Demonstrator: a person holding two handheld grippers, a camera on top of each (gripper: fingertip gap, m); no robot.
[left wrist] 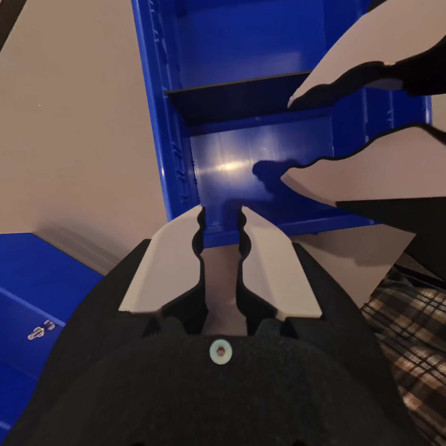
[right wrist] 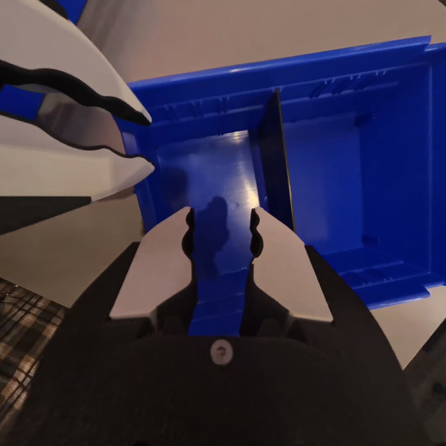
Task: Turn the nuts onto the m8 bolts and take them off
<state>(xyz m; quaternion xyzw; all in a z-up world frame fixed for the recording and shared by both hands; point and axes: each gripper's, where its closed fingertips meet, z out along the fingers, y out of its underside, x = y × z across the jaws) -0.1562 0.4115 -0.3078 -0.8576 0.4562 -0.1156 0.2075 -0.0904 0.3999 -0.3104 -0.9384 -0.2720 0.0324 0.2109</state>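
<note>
A blue bin (left wrist: 154, 101) with a black divider (left wrist: 236, 96) lies on the pale table, and both compartments look bare. My left gripper (left wrist: 222, 209) is open and empty at the bin's near rim. My right gripper (left wrist: 286, 141) comes in from the right, open and empty, over the near compartment. In the right wrist view my right gripper (right wrist: 222, 210) hangs open above that compartment of the bin (right wrist: 241, 72), and my left gripper (right wrist: 149, 143) shows at the left rim. A small silvery bolt with a nut (left wrist: 39, 331) lies in a second blue bin (left wrist: 36, 277).
The second blue bin sits at the lower left of the left wrist view. A plaid cloth (left wrist: 410, 350) lies past the table's edge and also shows in the right wrist view (right wrist: 21, 325). The pale table (left wrist: 72, 144) surrounds the bins.
</note>
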